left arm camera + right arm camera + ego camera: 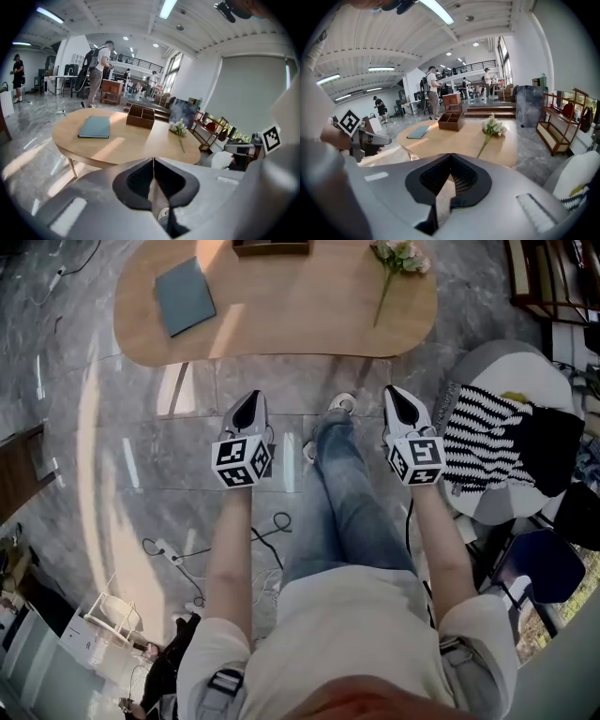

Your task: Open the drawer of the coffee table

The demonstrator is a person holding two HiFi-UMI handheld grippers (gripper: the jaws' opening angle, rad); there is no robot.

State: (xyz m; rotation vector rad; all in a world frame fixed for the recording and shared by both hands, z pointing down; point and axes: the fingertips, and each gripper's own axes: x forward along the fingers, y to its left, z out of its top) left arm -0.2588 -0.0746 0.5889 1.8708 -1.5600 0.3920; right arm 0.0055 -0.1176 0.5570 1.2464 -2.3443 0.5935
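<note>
Marble floor lies before the coffee table (281,310) (book (185,296) and flowers (397,261) on top), both grippers, left (248,411) and right (401,405), pressed together, empty.

Empty right hand-held gripper (450,155), jaws together, wooden coffee table (454,140) beyond, bearing flowers (492,126), blue book (418,132), wooden box (451,120)

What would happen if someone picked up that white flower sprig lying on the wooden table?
Probably very light: the flower sprig is just one thin stem with small blooms. Lifted by the stem end, the head might droop, and a hard squeeze could well crush it.
</note>
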